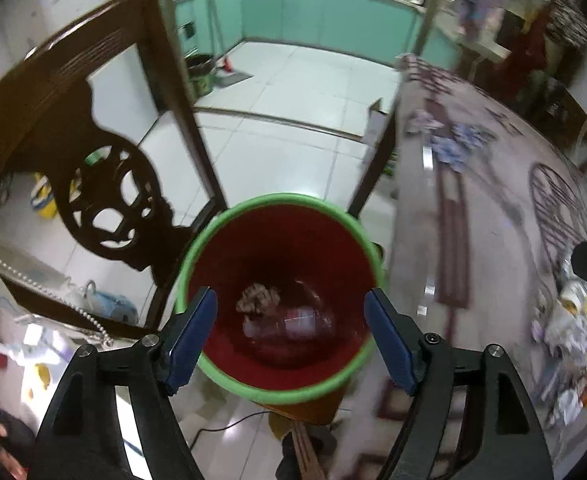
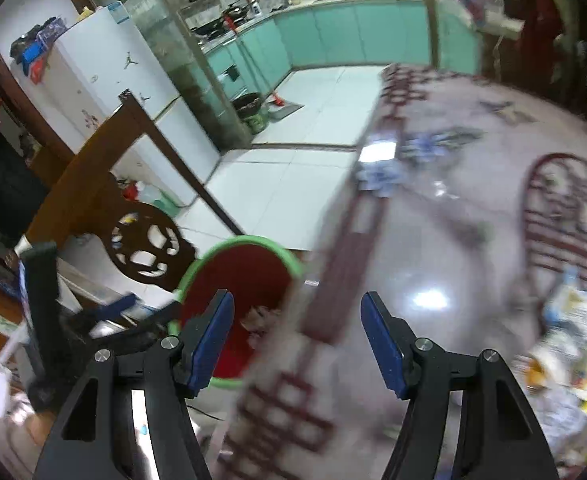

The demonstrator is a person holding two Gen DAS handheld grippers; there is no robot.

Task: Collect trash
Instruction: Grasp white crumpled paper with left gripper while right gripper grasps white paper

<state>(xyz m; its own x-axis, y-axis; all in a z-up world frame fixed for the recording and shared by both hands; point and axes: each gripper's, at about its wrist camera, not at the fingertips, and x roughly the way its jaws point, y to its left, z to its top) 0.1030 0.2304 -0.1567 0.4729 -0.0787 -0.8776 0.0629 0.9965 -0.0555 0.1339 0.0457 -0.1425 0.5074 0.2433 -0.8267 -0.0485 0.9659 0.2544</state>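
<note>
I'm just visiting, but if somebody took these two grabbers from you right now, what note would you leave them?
Left tongs: open, empty, above the red bin.
Right tongs: open, empty, over the table edge.
Done: crumpled paper and a clear plastic piece already lie in the bin.
Left: blue-white scraps at the table's far side, and a pile of wrappers on its right.

Left wrist view: steep look down, close above the red bin (image 1: 281, 300), straight into its mouth, table (image 1: 493, 240) edge at right. Right wrist view: similar downward tilt, set further right over the table (image 2: 453, 260), bin (image 2: 241, 280) lower left. Shared: bin, carved chair (image 1: 93, 168) (image 2: 141, 240), tiled floor, teal cabinets (image 1: 313, 12) (image 2: 353, 32).
</note>
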